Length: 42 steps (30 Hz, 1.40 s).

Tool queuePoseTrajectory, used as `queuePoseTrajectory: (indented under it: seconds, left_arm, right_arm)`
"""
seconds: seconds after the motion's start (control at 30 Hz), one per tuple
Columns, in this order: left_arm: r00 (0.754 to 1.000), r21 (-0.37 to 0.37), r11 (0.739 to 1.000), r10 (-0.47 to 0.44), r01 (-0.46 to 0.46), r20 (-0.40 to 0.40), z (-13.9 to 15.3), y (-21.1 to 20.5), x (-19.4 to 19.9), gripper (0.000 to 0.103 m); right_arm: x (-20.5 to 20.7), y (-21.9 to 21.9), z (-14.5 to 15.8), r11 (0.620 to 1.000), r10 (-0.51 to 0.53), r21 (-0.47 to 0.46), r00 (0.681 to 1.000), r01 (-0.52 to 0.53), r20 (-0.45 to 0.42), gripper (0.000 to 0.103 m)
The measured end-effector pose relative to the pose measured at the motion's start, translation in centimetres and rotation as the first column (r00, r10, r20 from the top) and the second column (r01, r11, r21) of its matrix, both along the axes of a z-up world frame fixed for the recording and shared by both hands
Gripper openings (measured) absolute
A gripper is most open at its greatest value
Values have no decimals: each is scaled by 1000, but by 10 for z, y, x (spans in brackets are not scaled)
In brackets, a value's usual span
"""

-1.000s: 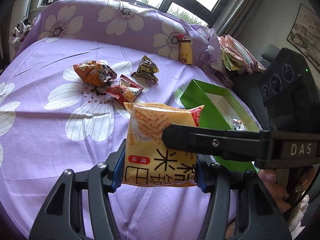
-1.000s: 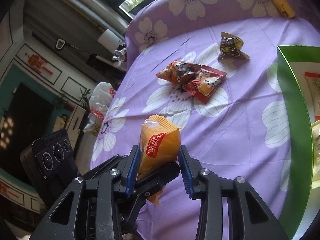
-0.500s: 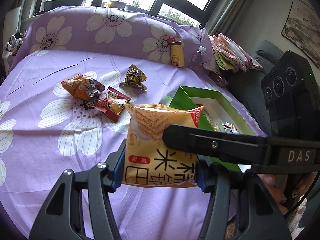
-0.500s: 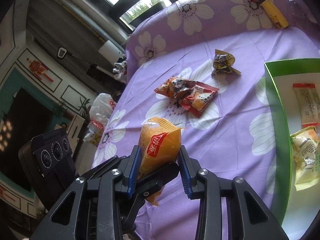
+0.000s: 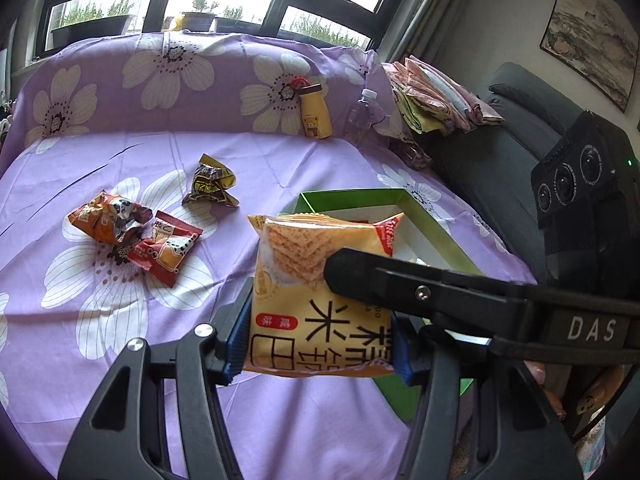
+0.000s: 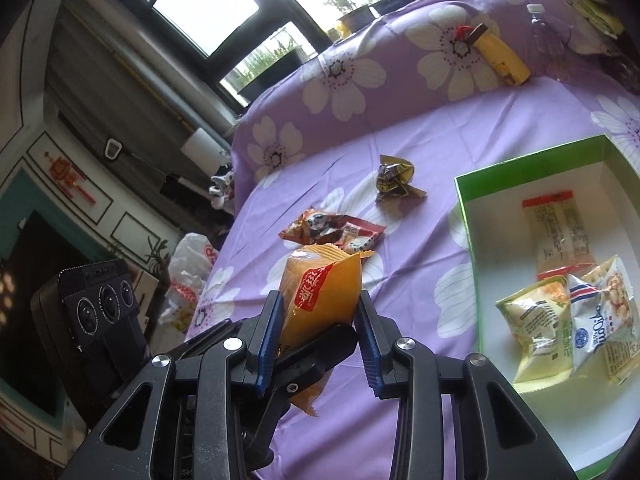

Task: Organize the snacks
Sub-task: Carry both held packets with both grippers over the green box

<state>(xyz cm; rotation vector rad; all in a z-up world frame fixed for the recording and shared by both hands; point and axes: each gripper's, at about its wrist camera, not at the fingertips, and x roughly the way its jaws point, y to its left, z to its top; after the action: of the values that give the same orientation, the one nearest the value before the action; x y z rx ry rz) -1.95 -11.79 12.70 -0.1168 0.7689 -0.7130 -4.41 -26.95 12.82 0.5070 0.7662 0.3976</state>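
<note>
A purple flowered cloth (image 6: pixel 460 148) is spread over the whole surface. At the right of the right wrist view a green box (image 6: pixel 466 216) with a white inside is set on it, and three packets are counted inside: a pale long packet with red ends (image 6: pixel 560 236) toward the upper part, a yellow-green packet (image 6: pixel 534 328) at lower left, and a white packet with a blue emblem (image 6: pixel 600 320) touching it on the right.

Three more packets lie loose on the cloth left of the box: an orange panda packet (image 5: pixel 106 218) overlapped by a red packet (image 5: pixel 168 250), and a crumpled dark-and-yellow wrapper (image 5: pixel 210 182) apart from them, higher in the frame. At the back, upper right, one yellow bottle (image 5: pixel 316 114) and one clear plastic bottle (image 5: pixel 360 116) are leaned against the raised cloth.

One orange rice-cracker packet (image 5: pixel 320 296) is held above the cloth at the centre of both views, just left of the box. It is flat, with serrated top edge, a cracker picture, a red corner and large dark characters. It is clamped across its width by the left gripper (image 5: pixel 318 344) and across its thin edge by the right gripper (image 6: pixel 318 330), whose jaws are narrow.
</note>
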Motion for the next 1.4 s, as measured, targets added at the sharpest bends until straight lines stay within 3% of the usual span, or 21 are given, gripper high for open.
queuePoseTrajectory:
  seconds: [0.67,1.4]
  left_arm:
    - [989,22,989,-143,144,-39,-2,-101,16,56]
    - [974,20,983,-175,180,-145,-29,-144,30,58]
  right_arm:
    - [-8,-98,-7,976,-190,106,981,193,-36,37]
    - [-2,-136,-29,953,-295,34,950,300,-106,37]
